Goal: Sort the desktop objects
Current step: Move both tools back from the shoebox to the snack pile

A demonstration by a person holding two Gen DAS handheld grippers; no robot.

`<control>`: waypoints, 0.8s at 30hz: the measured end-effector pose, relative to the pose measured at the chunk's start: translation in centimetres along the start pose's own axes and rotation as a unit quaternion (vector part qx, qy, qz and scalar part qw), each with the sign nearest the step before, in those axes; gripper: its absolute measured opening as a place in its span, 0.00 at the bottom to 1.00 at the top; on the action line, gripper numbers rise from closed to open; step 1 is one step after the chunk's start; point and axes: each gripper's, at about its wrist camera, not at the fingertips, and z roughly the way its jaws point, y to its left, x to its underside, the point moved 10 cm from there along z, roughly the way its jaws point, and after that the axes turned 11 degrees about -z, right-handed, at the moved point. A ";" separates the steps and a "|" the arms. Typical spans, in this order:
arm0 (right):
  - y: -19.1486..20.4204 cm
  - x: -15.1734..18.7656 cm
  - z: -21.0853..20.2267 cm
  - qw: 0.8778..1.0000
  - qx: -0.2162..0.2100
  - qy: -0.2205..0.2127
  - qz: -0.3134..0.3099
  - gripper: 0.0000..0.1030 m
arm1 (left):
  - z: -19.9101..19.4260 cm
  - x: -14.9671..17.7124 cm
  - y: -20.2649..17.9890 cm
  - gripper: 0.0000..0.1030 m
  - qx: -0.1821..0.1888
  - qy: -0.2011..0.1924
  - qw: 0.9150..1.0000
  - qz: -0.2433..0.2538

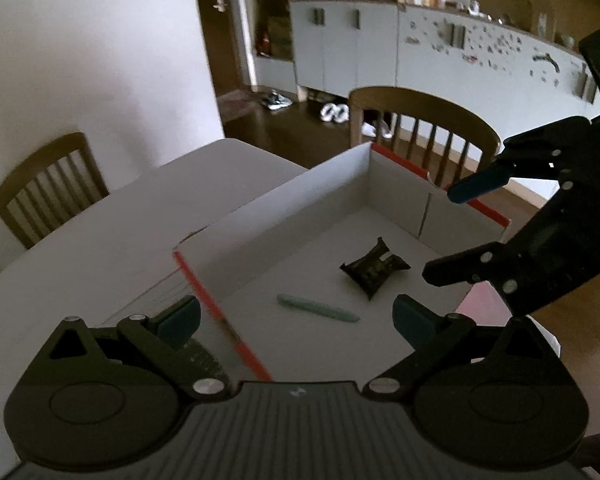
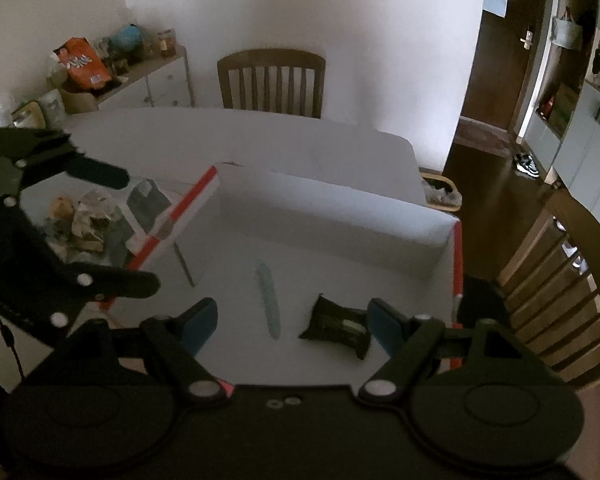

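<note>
Both grippers, left point(image 1: 296, 316) & right point(image 2: 290, 322), are held released, empty, over box point(image 1: 284, 200). Pen point(image 1: 318, 308) & pouch point(image 1: 374, 272) lie inside; near wall could be clipped.

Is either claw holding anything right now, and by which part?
Nothing is held. The left claw and right claw are open and empty; the pen and dark packet lie in the box.

White box point(image 1: 284, 216) (red-edged); pale green pen point(image 1: 318, 308); black pouch point(image 1: 374, 270).
</note>
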 end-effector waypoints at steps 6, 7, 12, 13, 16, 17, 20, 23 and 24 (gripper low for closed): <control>1.8 -1.3 -0.8 1.000 -0.012 -0.019 -0.001 0.80 | -2.7 1.5 2.1 0.99 -0.018 -0.022 0.998 -0.047; 2.0 -1.5 -0.9 1.000 -0.013 -0.022 0.000 0.80 | -3.2 1.7 2.5 1.00 -0.024 -0.025 0.998 -0.051; 4.2 -2.5 -1.3 0.999 -0.030 -0.037 -0.008 0.80 | -5.6 3.0 4.3 1.00 -0.039 -0.042 0.995 -0.076; 4.7 -2.7 -1.3 0.999 -0.034 -0.038 -0.011 0.80 | -6.0 3.2 4.7 1.00 -0.043 -0.045 0.995 -0.081; 6.2 -3.1 -1.3 0.998 -0.047 -0.041 -0.015 0.80 | -7.0 4.0 6.0 1.00 -0.055 -0.050 0.993 -0.093; 6.7 -3.3 -1.3 0.998 -0.052 -0.042 -0.018 0.80 | -7.3 4.2 6.4 1.00 -0.058 -0.051 0.992 -0.098; 8.1 -3.8 -1.3 0.997 -0.059 -0.045 -0.024 0.80 | -8.3 5.1 7.7 1.00 -0.070 -0.056 0.991 -0.104; 9.7 -4.4 -1.5 0.996 -0.066 -0.051 -0.026 0.80 | -9.2 5.8 9.0 1.00 -0.075 -0.060 0.989 -0.111; 10.4 -4.7 -1.5 0.996 -0.070 -0.053 -0.028 0.80 | -9.6 6.2 9.5 1.00 -0.077 -0.062 0.989 -0.112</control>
